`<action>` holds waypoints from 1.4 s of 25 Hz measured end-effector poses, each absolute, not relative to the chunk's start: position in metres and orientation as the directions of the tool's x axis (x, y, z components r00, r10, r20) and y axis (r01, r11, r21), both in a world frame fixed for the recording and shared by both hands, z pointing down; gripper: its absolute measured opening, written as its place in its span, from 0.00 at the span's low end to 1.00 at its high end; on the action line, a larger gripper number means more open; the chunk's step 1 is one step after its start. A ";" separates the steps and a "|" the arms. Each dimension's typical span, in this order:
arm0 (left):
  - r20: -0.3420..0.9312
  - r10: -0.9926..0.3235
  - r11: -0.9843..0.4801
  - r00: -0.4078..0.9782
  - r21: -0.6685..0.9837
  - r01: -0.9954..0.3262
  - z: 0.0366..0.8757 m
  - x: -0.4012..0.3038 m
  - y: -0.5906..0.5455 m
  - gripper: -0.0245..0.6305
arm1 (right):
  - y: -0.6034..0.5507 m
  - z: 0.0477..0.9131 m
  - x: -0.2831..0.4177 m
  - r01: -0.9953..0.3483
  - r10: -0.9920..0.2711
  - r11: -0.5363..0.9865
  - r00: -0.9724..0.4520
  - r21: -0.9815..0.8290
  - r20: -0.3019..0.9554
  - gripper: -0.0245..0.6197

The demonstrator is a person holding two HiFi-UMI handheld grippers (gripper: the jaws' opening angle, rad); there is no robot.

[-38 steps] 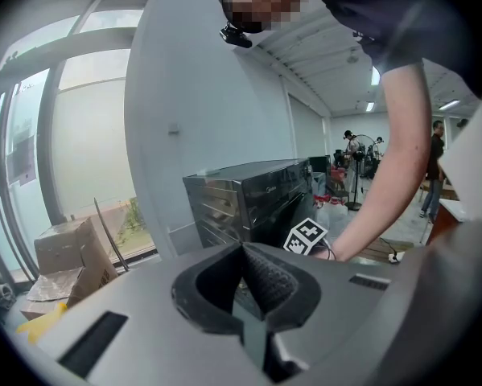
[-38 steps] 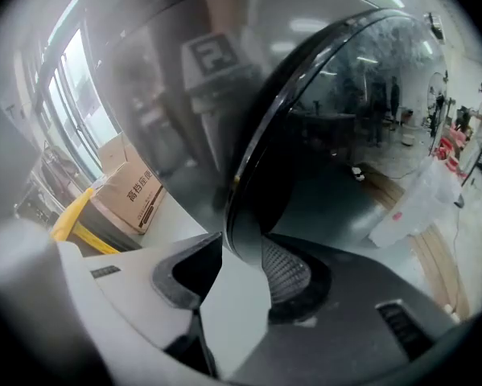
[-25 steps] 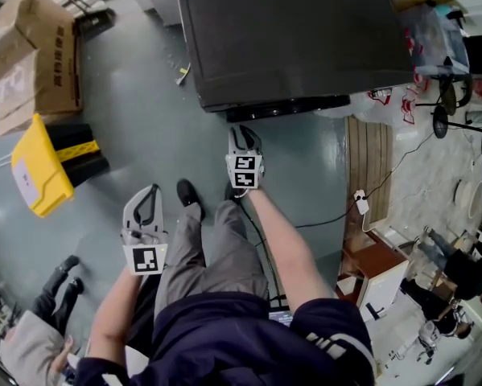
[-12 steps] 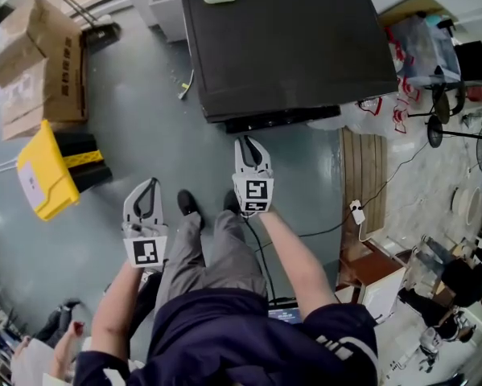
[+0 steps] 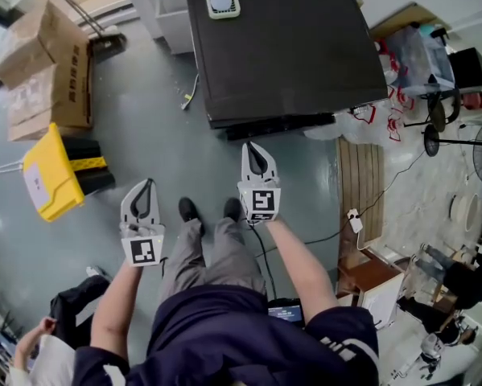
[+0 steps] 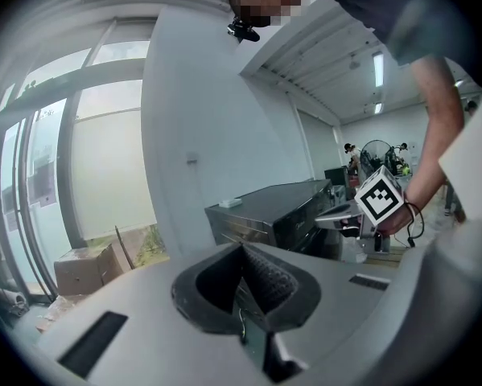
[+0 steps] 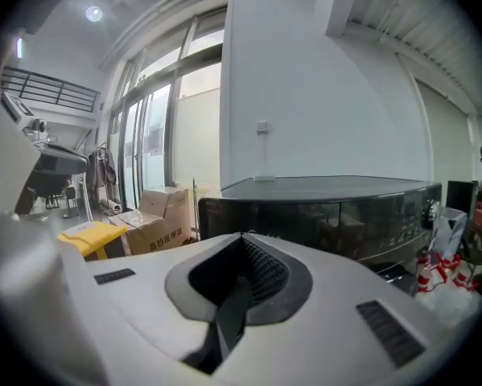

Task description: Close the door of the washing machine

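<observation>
The washing machine [image 5: 281, 47] is a black box seen from above, with a small white device [image 5: 221, 1] on its top. In the right gripper view its dark glossy front [image 7: 337, 215] looks flush, with no door standing out. My right gripper [image 5: 255, 149] hangs just short of the machine's front edge; its jaws have just been closing and are now shut with nothing between them [image 7: 242, 236]. My left gripper [image 5: 143, 186] is further left over the grey floor, shut and empty [image 6: 242, 246]. In the left gripper view the machine [image 6: 281, 211] stands ahead.
Cardboard boxes [image 5: 51, 71] and a yellow bin [image 5: 51, 179] stand at the left. A wooden board [image 5: 368, 187], a cable with plug [image 5: 355, 215] and plastic bags [image 5: 369, 119] lie to the right of the machine. A person [image 5: 39, 344] crouches at the bottom left.
My right gripper has drawn back from the machine's front edge and its tips have come together. Both grippers have risen. The person at the lower left has shifted.
</observation>
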State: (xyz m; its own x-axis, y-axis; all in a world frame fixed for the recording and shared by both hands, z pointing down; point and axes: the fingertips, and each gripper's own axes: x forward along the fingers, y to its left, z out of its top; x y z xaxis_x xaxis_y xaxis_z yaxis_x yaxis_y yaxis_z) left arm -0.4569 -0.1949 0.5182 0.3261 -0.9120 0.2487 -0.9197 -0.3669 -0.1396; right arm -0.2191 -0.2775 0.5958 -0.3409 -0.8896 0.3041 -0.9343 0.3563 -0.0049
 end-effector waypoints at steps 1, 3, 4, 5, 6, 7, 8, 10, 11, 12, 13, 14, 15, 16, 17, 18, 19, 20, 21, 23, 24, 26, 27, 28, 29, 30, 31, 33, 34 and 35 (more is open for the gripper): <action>0.245 -0.914 -0.362 0.322 -0.140 -0.922 0.514 -0.459 -0.194 0.07 | -0.276 0.587 -0.220 -0.932 -0.890 0.363 -0.346 0.002 0.297 0.07; 0.231 -0.920 -0.352 0.317 -0.128 -0.927 0.504 -0.462 -0.193 0.07 | -0.272 0.568 -0.219 -0.926 -0.892 0.377 -0.359 0.016 0.276 0.07; 0.221 -0.922 -0.349 0.318 -0.119 -0.930 0.498 -0.464 -0.193 0.07 | -0.269 0.558 -0.220 -0.922 -0.893 0.386 -0.368 0.020 0.260 0.07; 0.211 -0.924 -0.347 0.319 -0.113 -0.931 0.492 -0.465 -0.192 0.07 | -0.266 0.550 -0.220 -0.919 -0.893 0.395 -0.378 0.022 0.244 0.07; 0.198 -0.926 -0.346 0.320 -0.111 -0.932 0.485 -0.467 -0.190 0.07 | -0.263 0.541 -0.219 -0.915 -0.892 0.403 -0.388 0.021 0.232 0.07; 0.183 -0.930 -0.342 0.319 -0.112 -0.933 0.478 -0.469 -0.190 0.07 | -0.260 0.532 -0.218 -0.912 -0.892 0.410 -0.395 0.022 0.220 0.07; 0.168 -0.934 -0.336 0.315 -0.114 -0.935 0.471 -0.471 -0.189 0.07 | -0.257 0.523 -0.217 -0.910 -0.892 0.414 -0.400 0.023 0.209 0.07; 0.149 -0.943 -0.316 0.299 -0.113 -0.942 0.457 -0.477 -0.187 0.07 | -0.252 0.502 -0.214 -0.910 -0.895 0.414 -0.403 0.021 0.189 0.07; 0.141 -0.946 -0.309 0.292 -0.115 -0.944 0.450 -0.480 -0.185 0.07 | -0.249 0.491 -0.213 -0.911 -0.897 0.412 -0.403 0.016 0.179 0.07; 0.132 -0.949 -0.302 0.286 -0.119 -0.946 0.442 -0.483 -0.183 0.07 | -0.245 0.479 -0.211 -0.912 -0.900 0.411 -0.403 0.011 0.167 0.07; 0.119 -0.953 -0.292 0.279 -0.121 -0.949 0.434 -0.487 -0.182 0.07 | -0.243 0.467 -0.211 -0.912 -0.902 0.410 -0.404 0.011 0.154 0.07; 0.103 -0.958 -0.279 0.268 -0.120 -0.953 0.426 -0.491 -0.182 0.07 | -0.241 0.455 -0.210 -0.911 -0.904 0.411 -0.406 0.015 0.139 0.07; 0.087 -0.963 -0.265 0.256 -0.115 -0.957 0.418 -0.495 -0.181 0.07 | -0.240 0.443 -0.209 -0.911 -0.905 0.412 -0.407 0.020 0.124 0.07; 0.075 -0.967 -0.250 0.243 -0.110 -0.962 0.411 -0.499 -0.180 0.07 | -0.238 0.431 -0.208 -0.911 -0.906 0.413 -0.408 0.024 0.111 0.07; 0.064 -0.971 -0.237 0.232 -0.104 -0.966 0.405 -0.502 -0.179 0.07 | -0.237 0.420 -0.207 -0.911 -0.908 0.413 -0.408 0.028 0.099 0.07; 0.052 -0.973 -0.228 0.224 -0.100 -0.968 0.398 -0.505 -0.178 0.07 | -0.235 0.409 -0.206 -0.910 -0.908 0.413 -0.409 0.031 0.088 0.07; 0.041 -0.975 -0.222 0.219 -0.099 -0.970 0.392 -0.508 -0.178 0.07 | -0.234 0.399 -0.205 -0.910 -0.908 0.414 -0.411 0.032 0.078 0.07; 0.031 -0.976 -0.219 0.217 -0.098 -0.971 0.386 -0.510 -0.178 0.07 | -0.234 0.389 -0.205 -0.909 -0.908 0.416 -0.413 0.031 0.069 0.07; 0.022 -0.976 -0.217 0.216 -0.099 -0.971 0.380 -0.512 -0.177 0.07 | -0.232 0.379 -0.204 -0.908 -0.907 0.419 -0.417 0.030 0.061 0.07; 0.007 -0.977 -0.211 0.211 -0.103 -0.972 0.369 -0.515 -0.175 0.07 | -0.230 0.362 -0.204 -0.904 -0.904 0.427 -0.425 0.025 0.051 0.07; 0.003 -0.978 -0.207 0.208 -0.104 -0.973 0.365 -0.517 -0.173 0.07 | -0.229 0.354 -0.204 -0.903 -0.902 0.429 -0.428 0.020 0.048 0.07; -0.009 -0.979 -0.202 0.204 -0.106 -0.974 0.355 -0.520 -0.172 0.07 | -0.229 0.340 -0.201 -0.902 -0.902 0.431 -0.430 0.014 0.040 0.07; -0.021 -0.979 -0.201 0.204 -0.109 -0.973 0.350 -0.522 -0.172 0.07 | -0.229 0.334 -0.199 -0.902 -0.902 0.431 -0.431 0.017 0.034 0.07; -0.033 -0.978 -0.200 0.204 -0.112 -0.973 0.346 -0.523 -0.172 0.07 | -0.228 0.329 -0.198 -0.901 -0.901 0.433 -0.432 0.026 0.029 0.07; -0.042 -0.978 -0.198 0.204 -0.113 -0.974 0.341 -0.524 -0.171 0.07 | -0.228 0.324 -0.198 -0.900 -0.900 0.435 -0.434 0.037 0.026 0.07; -0.049 -0.978 -0.198 0.205 -0.114 -0.974 0.337 -0.525 -0.171 0.07 | -0.227 0.320 -0.197 -0.900 -0.901 0.434 -0.434 0.045 0.024 0.07; -0.053 -0.977 -0.198 0.205 -0.116 -0.973 0.334 -0.525 -0.171 0.07 | -0.227 0.316 -0.195 -0.900 -0.902 0.432 -0.431 0.050 0.022 0.07; -0.058 -0.977 -0.198 0.206 -0.119 -0.973 0.327 -0.526 -0.170 0.07 | -0.227 0.306 -0.194 -0.900 -0.902 0.431 -0.431 0.056 0.016 0.07; -0.060 -0.977 -0.198 0.206 -0.119 -0.973 0.323 -0.527 -0.169 0.07 | -0.226 0.300 -0.193 -0.899 -0.901 0.433 -0.433 0.059 0.013 0.07; -0.063 -0.976 -0.199 0.207 -0.118 -0.973 0.320 -0.526 -0.167 0.07 | -0.226 0.295 -0.192 -0.898 -0.900 0.435 -0.435 0.063 0.010 0.07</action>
State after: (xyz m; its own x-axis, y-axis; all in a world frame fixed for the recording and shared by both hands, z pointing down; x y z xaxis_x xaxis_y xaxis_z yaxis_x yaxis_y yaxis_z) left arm -0.5262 -0.1674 0.3201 0.2069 -0.9763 -0.0632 -0.9730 -0.1985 -0.1180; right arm -0.1924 -0.2255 0.2949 -0.4352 -0.9003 0.0103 -0.8982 0.4349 0.0632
